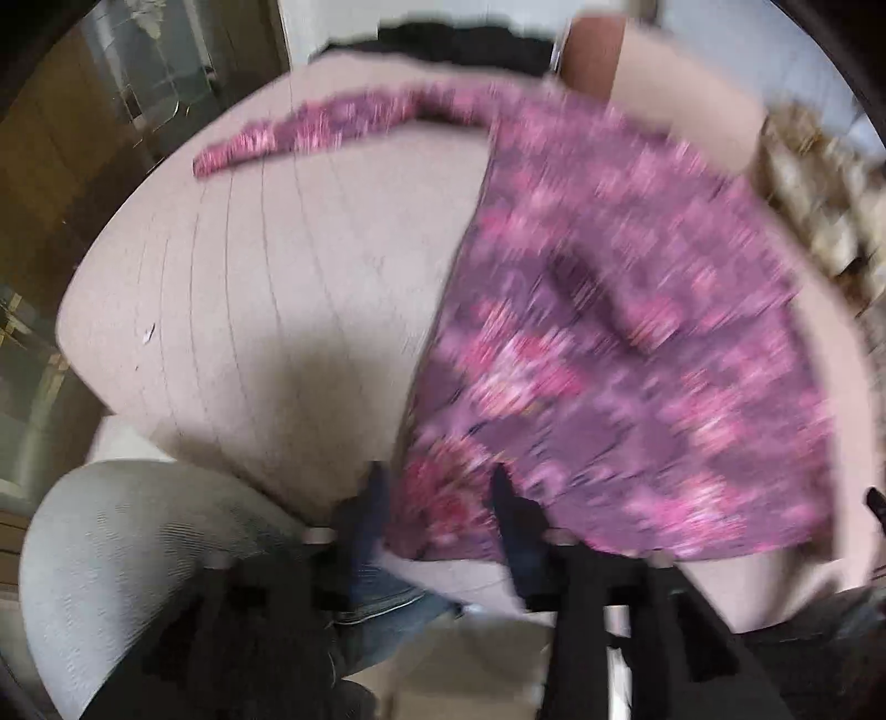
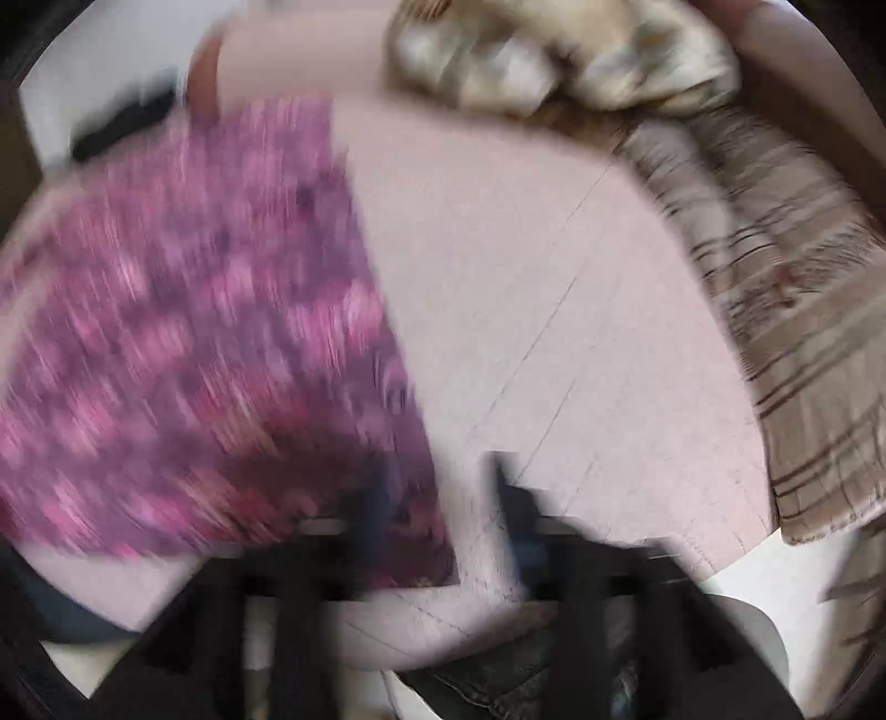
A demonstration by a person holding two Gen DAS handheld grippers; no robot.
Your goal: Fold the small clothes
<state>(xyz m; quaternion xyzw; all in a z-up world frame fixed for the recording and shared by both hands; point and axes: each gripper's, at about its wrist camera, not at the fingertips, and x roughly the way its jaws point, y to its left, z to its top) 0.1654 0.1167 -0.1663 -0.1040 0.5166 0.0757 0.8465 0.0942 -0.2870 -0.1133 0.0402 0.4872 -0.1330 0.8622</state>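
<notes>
A purple and pink patterned long-sleeved garment (image 1: 626, 332) lies spread on a pale pink table (image 1: 288, 288), one sleeve (image 1: 332, 122) stretched out to the far left. My left gripper (image 1: 437, 498) is open, its fingers on either side of the garment's near left hem corner. In the right wrist view the garment (image 2: 183, 343) fills the left half and the table (image 2: 554, 310) the right. My right gripper (image 2: 437, 487) is open over the garment's near right hem corner. Both views are motion-blurred.
A beige and brown striped cloth (image 2: 775, 310) and a crumpled cream fabric (image 2: 559, 50) lie at the table's right and far side. A grey chair seat (image 1: 138, 565) stands near left. A dark item (image 1: 454, 44) lies at the far edge.
</notes>
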